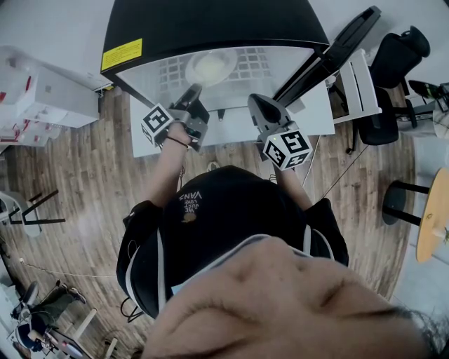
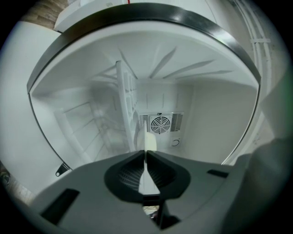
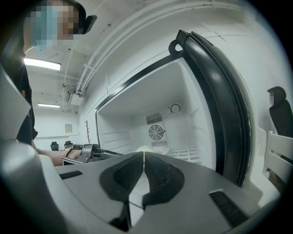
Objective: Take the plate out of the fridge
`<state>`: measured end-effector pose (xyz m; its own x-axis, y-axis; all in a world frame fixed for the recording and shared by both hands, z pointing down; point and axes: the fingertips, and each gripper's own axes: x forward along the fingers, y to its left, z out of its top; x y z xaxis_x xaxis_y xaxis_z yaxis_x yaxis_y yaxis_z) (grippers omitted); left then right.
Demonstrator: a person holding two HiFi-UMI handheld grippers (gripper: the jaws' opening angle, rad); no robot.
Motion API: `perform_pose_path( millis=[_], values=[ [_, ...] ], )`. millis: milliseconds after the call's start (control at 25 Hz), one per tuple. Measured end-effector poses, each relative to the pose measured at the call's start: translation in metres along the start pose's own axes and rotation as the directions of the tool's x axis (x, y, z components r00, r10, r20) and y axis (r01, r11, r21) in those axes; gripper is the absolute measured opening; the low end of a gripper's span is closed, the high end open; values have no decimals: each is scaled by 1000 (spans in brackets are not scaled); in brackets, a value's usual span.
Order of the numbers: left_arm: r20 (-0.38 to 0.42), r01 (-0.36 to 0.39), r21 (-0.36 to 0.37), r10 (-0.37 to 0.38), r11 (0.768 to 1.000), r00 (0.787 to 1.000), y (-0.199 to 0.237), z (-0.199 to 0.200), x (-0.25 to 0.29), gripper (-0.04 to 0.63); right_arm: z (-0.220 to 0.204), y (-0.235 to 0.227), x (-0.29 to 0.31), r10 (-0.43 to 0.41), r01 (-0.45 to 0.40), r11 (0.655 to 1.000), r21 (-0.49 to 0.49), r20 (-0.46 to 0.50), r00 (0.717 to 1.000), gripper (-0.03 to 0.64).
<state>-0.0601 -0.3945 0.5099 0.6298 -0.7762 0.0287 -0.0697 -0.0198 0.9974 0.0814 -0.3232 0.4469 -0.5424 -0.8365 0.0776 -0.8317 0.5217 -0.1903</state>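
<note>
I see 1 fridge [image 1: 210, 21] with its door [image 1: 330, 52] open, plate [image 1: 210, 66] on the wire shelf [image 1: 256, 66] inside, my left gripper [image 1: 191, 92] in the opening, its 2 jaws pinching the plate rim, my right gripper [image 1: 258, 105] just outside, jaws pressed together, empty.

White print on the person's black shirt [image 1: 191, 201] appears upside down in the head view. Its largest word reads "VANS"; the smaller lines beside it are too small to make out. A yellow label [image 1: 121, 54] sits on the black top edge of the fridge [image 1: 210, 21], its print too fine to read. In the right gripper view a small sign [image 3: 68, 128] hangs on the far wall, unreadable. The left cube [image 1: 157, 123] and the right cube [image 1: 287, 148] bear black-and-white square patterns, no letters.
</note>
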Motion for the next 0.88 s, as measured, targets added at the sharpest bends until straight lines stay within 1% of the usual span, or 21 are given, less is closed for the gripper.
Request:
perform_pose_path(
  millis=[280,880],
  values=[
    [0,9,-7,-9,1000,1000,0,-5,-7,31,-3,2,-3,9,-9,1000,20,-3,1000,12],
    [-10,34,-45,-34,998,999,-1,-19,-23,31,-8,4,-3,29,-28,998,54,-11,1000,12]
  ],
)
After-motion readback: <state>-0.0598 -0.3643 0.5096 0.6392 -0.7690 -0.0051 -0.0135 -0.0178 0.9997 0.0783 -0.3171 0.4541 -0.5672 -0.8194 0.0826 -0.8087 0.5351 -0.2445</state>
